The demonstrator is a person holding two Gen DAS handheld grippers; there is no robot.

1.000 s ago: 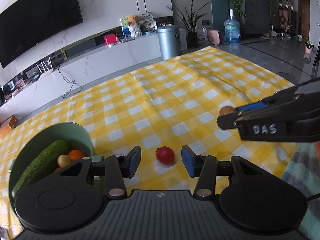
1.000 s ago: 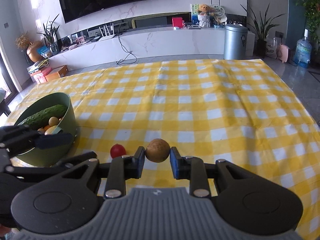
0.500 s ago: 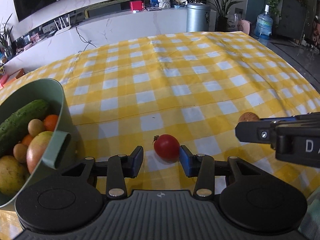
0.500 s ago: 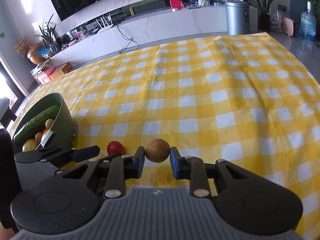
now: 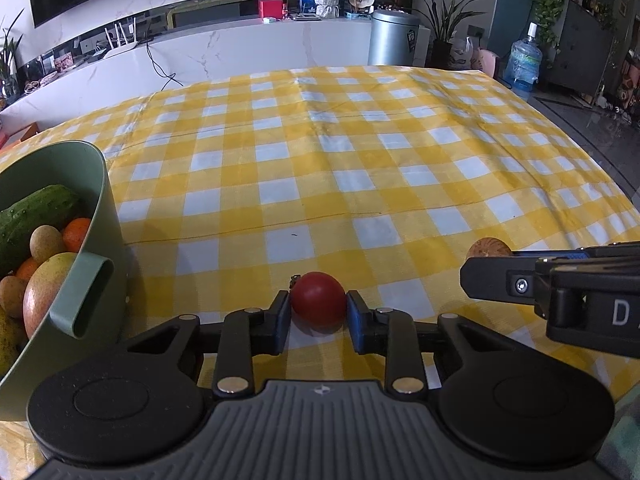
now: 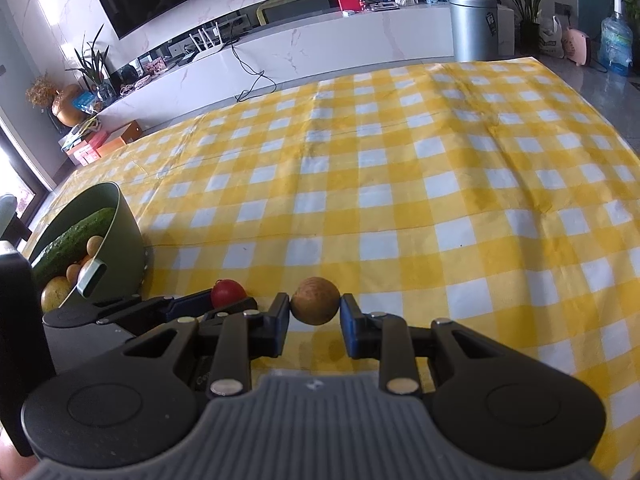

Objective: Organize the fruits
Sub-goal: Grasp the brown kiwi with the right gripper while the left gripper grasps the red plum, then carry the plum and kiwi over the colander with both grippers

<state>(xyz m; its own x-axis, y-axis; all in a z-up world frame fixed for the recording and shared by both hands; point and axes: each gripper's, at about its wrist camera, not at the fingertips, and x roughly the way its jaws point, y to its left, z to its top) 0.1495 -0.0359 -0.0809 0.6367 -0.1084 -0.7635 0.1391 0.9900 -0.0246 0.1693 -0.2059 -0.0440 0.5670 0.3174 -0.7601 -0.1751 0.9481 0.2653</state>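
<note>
My left gripper (image 5: 318,312) is shut on a red tomato (image 5: 318,298) low over the yellow checked tablecloth (image 5: 320,168). My right gripper (image 6: 315,312) is shut on a round brown fruit (image 6: 315,300), just right of the left gripper. The brown fruit also shows in the left wrist view (image 5: 488,247), behind the right gripper's finger. The tomato shows in the right wrist view (image 6: 228,293). A green bowl (image 5: 102,216) at the left holds a cucumber (image 5: 36,214), an orange and several other fruits. It also shows in the right wrist view (image 6: 126,232).
The table's far edge faces a white TV console (image 5: 240,48) with a silver bin (image 5: 394,42). The right table edge drops to a grey floor with a water bottle (image 5: 524,60).
My left gripper moved forward and closed on the tomato, which lay between open jaws before. The right gripper kept holding the brown fruit and shifted a little.
</note>
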